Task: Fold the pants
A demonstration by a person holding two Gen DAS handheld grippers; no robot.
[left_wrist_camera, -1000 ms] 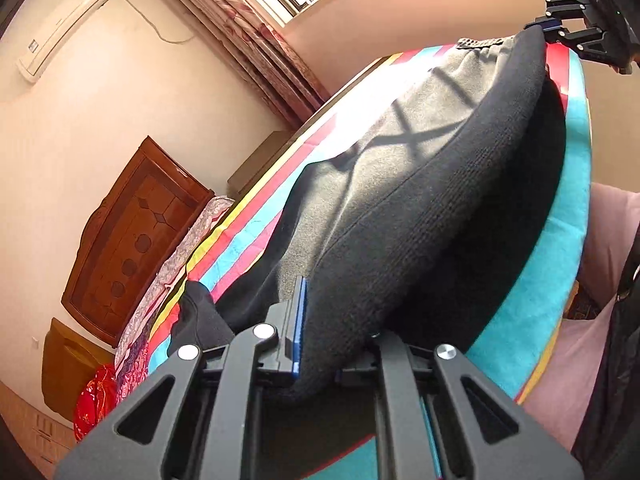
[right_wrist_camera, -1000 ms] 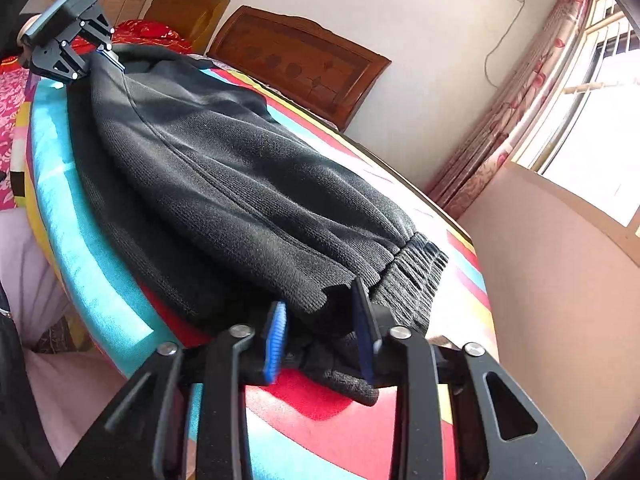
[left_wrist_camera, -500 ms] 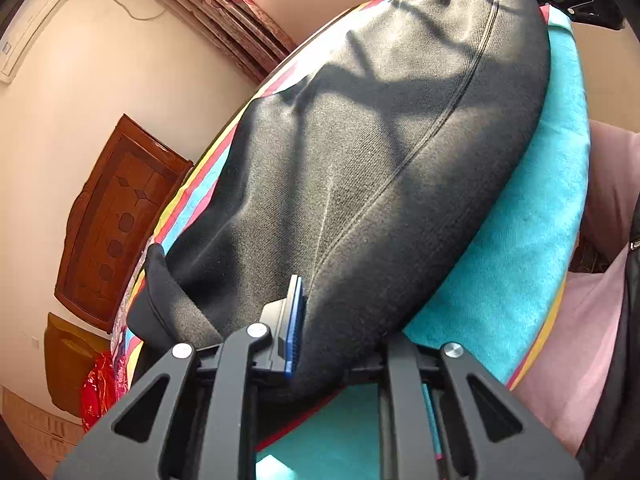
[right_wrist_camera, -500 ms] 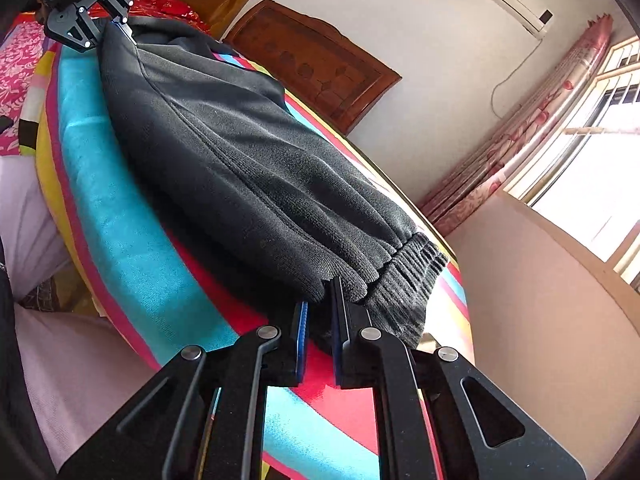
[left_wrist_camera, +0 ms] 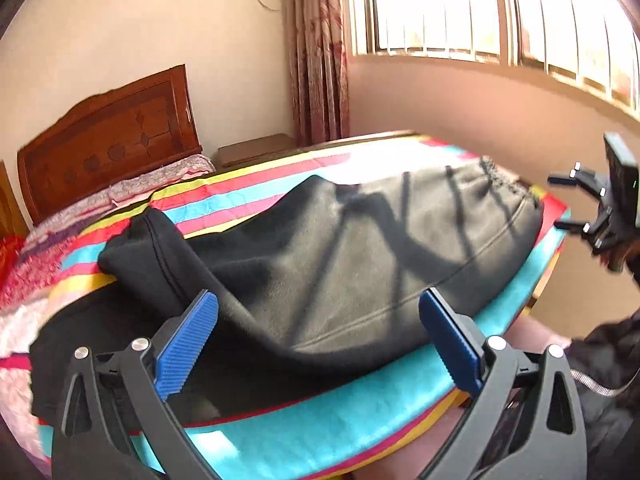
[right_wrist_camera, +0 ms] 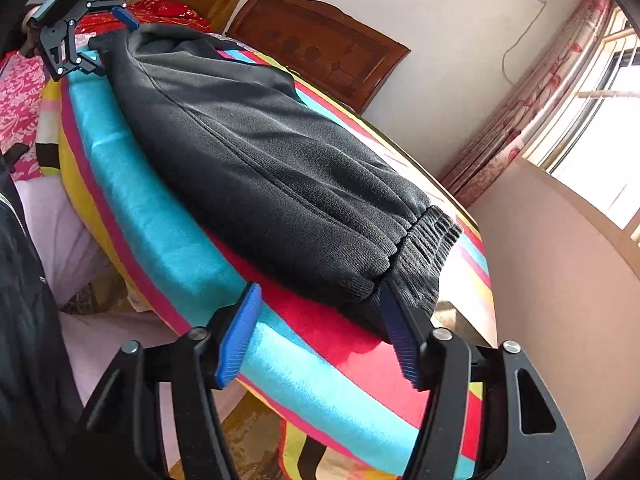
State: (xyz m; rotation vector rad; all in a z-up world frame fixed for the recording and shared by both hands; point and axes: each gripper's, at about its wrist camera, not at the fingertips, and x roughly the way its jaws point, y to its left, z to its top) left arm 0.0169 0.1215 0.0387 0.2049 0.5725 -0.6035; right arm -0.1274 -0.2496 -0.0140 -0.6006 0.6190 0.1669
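Observation:
Dark grey pants [left_wrist_camera: 360, 264] lie folded lengthwise on the striped bed, also shown in the right wrist view [right_wrist_camera: 256, 168]. The ribbed cuff end [right_wrist_camera: 428, 256] lies near the bed's foot corner. My left gripper [left_wrist_camera: 320, 328] is open, its blue pads either side of the pants' near edge at the waist end, holding nothing. My right gripper [right_wrist_camera: 320, 324] is open just off the cuff, its right pad close beside the cuff. The right gripper shows at the far right of the left wrist view [left_wrist_camera: 568, 204], the left gripper at the top left of the right wrist view [right_wrist_camera: 104, 40]; both are open there.
The bed has a striped blanket [left_wrist_camera: 320, 412] of turquoise, red and yellow, with its edge just below both grippers [right_wrist_camera: 168, 248]. A wooden headboard [left_wrist_camera: 108, 136], a bedside cabinet [left_wrist_camera: 256, 148], curtains [left_wrist_camera: 316, 48] and a window [left_wrist_camera: 500, 12] stand beyond. Dark clothing [left_wrist_camera: 608, 380] sits at right.
Both grippers have let go of the pants and opened wide. The pants now lie flat on the bed. Both grippers have drawn back a little from the cloth.

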